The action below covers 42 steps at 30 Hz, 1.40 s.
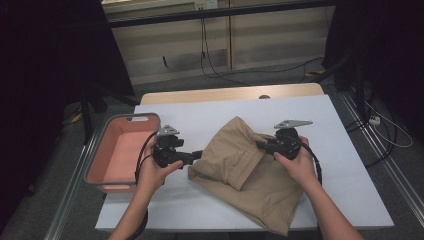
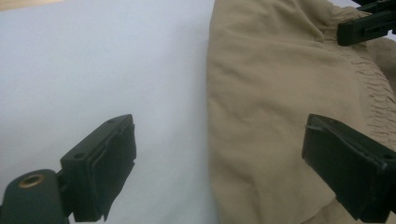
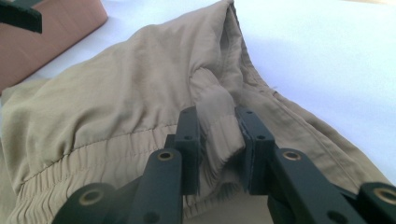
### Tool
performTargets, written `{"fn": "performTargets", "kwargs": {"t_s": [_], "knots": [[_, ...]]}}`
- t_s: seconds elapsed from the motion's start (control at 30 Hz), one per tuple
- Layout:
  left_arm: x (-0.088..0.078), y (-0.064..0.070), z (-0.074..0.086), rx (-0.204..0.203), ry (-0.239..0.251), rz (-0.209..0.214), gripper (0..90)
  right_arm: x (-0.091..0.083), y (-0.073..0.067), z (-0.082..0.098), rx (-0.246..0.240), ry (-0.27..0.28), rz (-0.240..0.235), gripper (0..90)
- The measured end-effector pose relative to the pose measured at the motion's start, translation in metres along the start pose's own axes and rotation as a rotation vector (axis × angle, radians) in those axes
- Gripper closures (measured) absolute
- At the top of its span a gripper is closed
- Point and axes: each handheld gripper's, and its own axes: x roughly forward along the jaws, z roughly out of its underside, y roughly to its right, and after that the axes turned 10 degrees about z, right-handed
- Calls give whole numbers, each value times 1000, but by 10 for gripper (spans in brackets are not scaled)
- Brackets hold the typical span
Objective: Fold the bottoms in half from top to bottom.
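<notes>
White cloth covers the surface [image 1: 350,165], with a strip of bare wood showing at its far edge and dark curtains and trailing cables beyond. A crumpled pair of tan fabric shorts with a gathered elastic waistband [image 1: 250,170] lies near the middle, spilling toward the near edge. The right claw [image 3: 218,140] is clamped on a bunched fold of the waistband, the cloth pinched between its two black pads, and that part of the garment stands raised above the rest. The left claw [image 2: 219,163] stands wide apart, one jaw over white cloth and the other over tan fabric, straddling the shorts' left edge without pressing on it. The step in hand looks like lifting and spreading the shorts for folding or for placing in the salmon-pink plastic bin with a grey rim [image 1: 100,155] at the left. The next move probably calls for the left claw to close on that near edge, so both ends can be carried together. Open room lies to the right and far side; the bin's wall sits close to the left hand, and the garment's lower part nears the front edge.
</notes>
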Motion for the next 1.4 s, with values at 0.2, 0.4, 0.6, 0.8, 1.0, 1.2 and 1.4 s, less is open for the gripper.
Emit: {"fn": "performTargets", "kwargs": {"t_s": [0.2,0.4,0.6,0.8,1.0,1.2,1.4], "knots": [[1,0,0,7,-5,2,95,-5,2,3,-8,0,6,727],[0,1,0,5,-3,1,93,-9,3,5,-13,-2,12,727],[0,0,1,5,-6,2,92,-14,9,9,-14,-4,16,727],[1,0,1,4,-12,3,92,-19,12,12,-12,-7,19,726],[1,0,1,7,-8,1,92,-22,13,13,-17,-4,23,726],[2,0,1,10,-10,0,92,-24,14,13,-12,-4,26,726],[2,0,1,11,-12,-1,91,-27,13,13,-16,-2,28,726]]}}
